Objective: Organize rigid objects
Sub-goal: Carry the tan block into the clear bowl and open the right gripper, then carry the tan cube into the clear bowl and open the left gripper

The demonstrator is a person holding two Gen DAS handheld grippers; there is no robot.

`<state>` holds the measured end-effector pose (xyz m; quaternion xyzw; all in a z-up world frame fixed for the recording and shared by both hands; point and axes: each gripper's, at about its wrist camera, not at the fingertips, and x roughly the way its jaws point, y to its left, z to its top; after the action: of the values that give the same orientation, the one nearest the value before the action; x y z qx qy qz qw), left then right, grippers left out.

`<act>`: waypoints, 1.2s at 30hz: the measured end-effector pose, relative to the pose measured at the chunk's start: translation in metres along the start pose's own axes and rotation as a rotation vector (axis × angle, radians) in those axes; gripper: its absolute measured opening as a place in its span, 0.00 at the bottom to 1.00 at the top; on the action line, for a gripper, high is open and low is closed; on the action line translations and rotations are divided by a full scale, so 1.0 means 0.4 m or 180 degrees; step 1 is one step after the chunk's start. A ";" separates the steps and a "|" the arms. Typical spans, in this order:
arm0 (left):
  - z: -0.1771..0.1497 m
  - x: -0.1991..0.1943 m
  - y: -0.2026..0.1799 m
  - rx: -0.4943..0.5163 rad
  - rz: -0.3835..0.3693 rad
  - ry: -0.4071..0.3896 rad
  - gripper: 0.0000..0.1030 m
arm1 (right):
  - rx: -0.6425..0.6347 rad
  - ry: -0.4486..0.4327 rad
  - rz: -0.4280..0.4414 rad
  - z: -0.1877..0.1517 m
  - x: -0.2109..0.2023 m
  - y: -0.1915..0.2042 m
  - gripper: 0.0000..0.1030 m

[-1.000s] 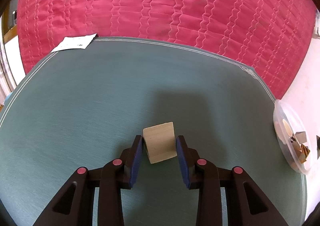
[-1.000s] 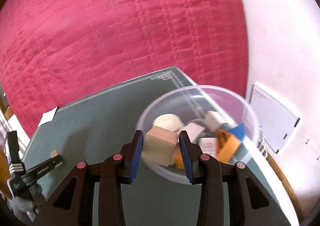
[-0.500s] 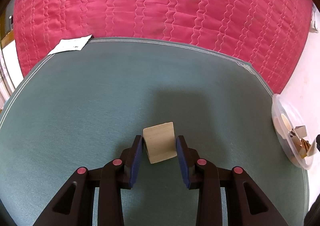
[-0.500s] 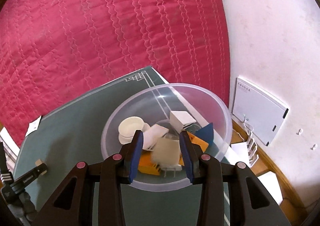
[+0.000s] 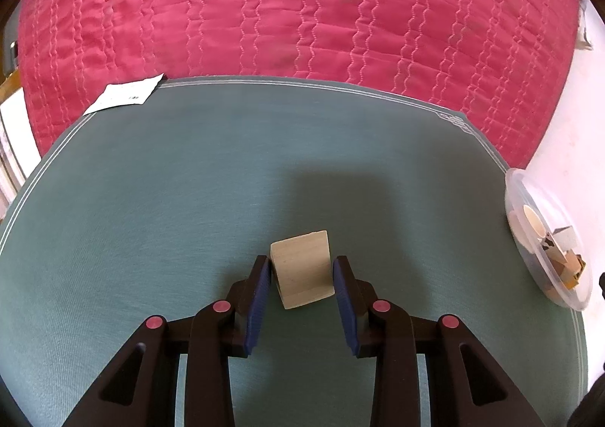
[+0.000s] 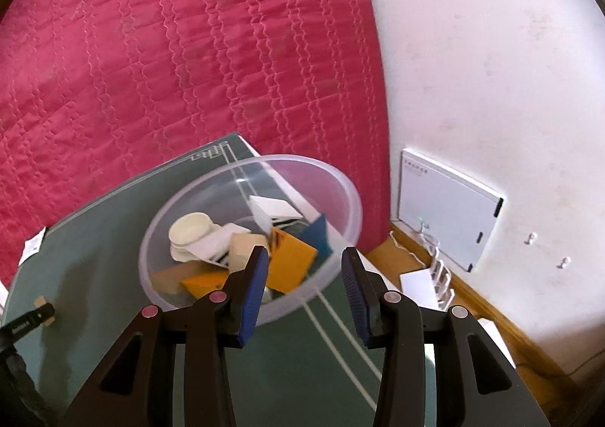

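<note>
In the left wrist view, the left hand-held gripper pinched a wooden block between its blue pads, the block tilted and sitting on the green mat. Right of the block, at the mat's edge, stood a clear bowl with a few pieces in it. Beyond the block, at the mat's far left corner, lay a white paper tag with small dark print too tiny to read. Behind the mat spread a quilted red bedspread.

In the right wrist view, the right hand-held gripper hung just over the near rim of the bowl, its jaws opening and nothing between the pads. Inside the bowl, near to far, lay orange pieces, a pale block, a white round piece, a blue triangle and a white box. Left of the bowl, the left gripper's black finger bore white lettering, blurred beyond reading. Right of the bowl and farther off, a white panel on the wall carried a short line of small print, unreadable. The tag showed left of the bowl at the mat's corner.
</note>
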<state>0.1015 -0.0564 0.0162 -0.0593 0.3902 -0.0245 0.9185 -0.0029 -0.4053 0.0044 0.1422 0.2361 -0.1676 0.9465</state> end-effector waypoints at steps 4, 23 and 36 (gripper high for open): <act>-0.003 -0.005 -0.015 0.0044 -0.0067 0.0012 0.35 | 0.0038 -0.0055 -0.0064 -0.003 -0.014 -0.019 0.41; -0.009 -0.025 -0.166 0.0426 -0.0425 0.0138 0.35 | 0.0159 -0.0054 -0.0091 -0.020 -0.018 -0.046 0.51; 0.029 -0.051 -0.393 0.0859 -0.0978 0.0169 0.35 | 0.0363 -0.0056 0.0057 -0.024 -0.020 -0.077 0.55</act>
<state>0.0959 -0.2093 0.0591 0.0063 0.3938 -0.2179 0.8930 -0.0253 -0.4279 -0.0059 0.1964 0.2165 -0.1736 0.9404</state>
